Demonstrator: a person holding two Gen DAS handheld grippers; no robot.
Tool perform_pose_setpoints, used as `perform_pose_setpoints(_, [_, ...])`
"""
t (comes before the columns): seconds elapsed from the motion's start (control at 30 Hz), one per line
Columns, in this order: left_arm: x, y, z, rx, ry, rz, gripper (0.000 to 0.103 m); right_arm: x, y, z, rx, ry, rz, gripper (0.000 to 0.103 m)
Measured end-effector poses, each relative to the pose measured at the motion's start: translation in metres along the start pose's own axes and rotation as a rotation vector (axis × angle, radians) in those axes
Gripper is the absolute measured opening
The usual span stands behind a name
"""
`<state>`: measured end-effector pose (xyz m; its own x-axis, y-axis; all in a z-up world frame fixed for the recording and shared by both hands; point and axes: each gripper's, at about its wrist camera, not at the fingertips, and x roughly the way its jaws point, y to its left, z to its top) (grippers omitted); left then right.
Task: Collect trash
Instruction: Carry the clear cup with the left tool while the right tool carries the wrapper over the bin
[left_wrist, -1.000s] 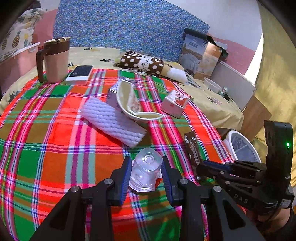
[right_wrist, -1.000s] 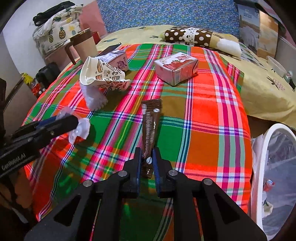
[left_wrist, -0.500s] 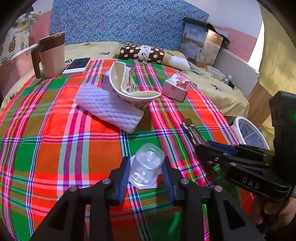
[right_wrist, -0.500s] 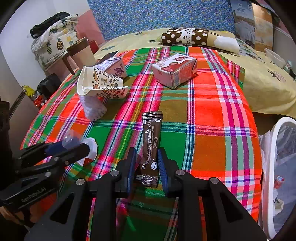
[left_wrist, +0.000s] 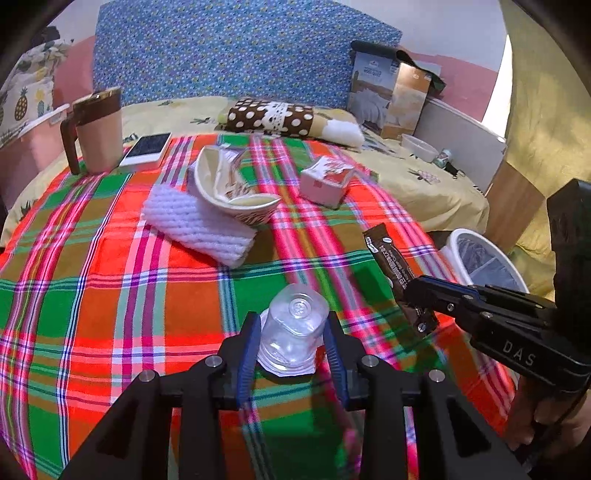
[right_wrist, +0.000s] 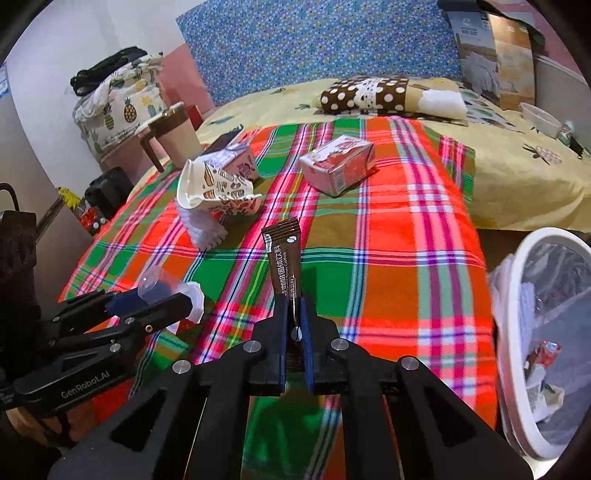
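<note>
Claws loaded: left claw (left_wrist: 291, 343) grips clear plastic cup (left_wrist: 293, 328), right claw (right_wrist: 294, 325) clamps coffee sachet (right_wrist: 284, 260). Pickup looks done; next, carry both to bin (right_wrist: 517, 332) & release.

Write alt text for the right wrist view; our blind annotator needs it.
The right tool pinches a brown coffee sachet above a plaid tablecloth, with a white trash bin at right. At left, the left tool grips a clear plastic cup.
</note>
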<state>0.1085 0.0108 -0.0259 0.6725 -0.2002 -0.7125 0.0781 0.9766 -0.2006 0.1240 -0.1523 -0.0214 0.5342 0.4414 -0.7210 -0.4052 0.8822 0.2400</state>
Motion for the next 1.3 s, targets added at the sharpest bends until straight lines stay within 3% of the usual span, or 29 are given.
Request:
perform_pose_setpoints(0.63, [-0.022,-0.074,-0.002,0.082,-0.028,-0.093,0.035,-0.049,-0.031,-0.016,0.077,-0.107,-0.051,0.009])
perform_pose_setpoints(1.3, [0.009,-0.15,0.021,0.196,-0.019,-0.214,0.035,-0.086,-0.1,-0.033,0.206,-0.171,-0.184,0.009])
